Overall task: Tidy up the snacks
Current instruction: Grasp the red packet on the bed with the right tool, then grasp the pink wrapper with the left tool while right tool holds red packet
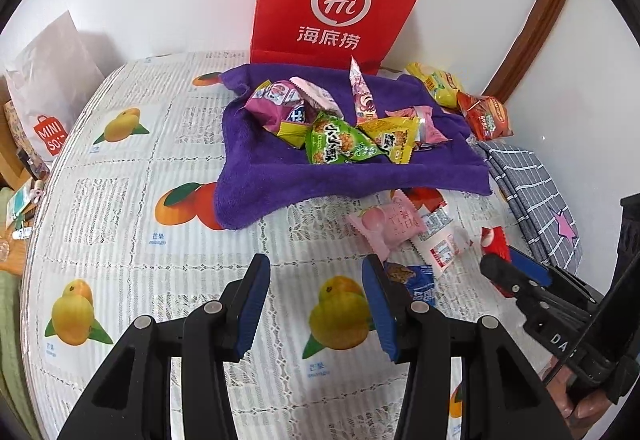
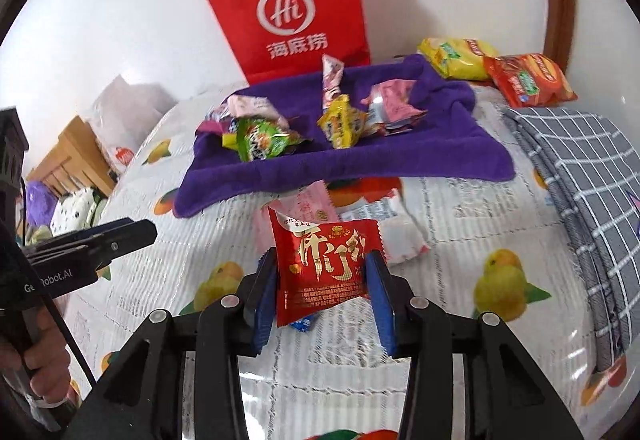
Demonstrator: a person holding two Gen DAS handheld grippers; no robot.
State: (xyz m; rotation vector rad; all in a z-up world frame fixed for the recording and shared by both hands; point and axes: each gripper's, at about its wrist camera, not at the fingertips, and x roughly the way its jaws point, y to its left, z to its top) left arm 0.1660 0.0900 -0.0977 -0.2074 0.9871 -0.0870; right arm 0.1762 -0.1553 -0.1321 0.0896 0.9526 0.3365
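The right hand-held gripper (image 2: 322,280) pinches a red snack packet (image 2: 324,268) above the table (image 2: 460,300); the left hand-held gripper (image 1: 316,296) hangs half-open, holding nothing.

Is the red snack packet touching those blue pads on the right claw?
Touching. The right wrist view shows the red snack packet pinched between the right gripper's blue pads, one pressed against each side, with no gap showing.
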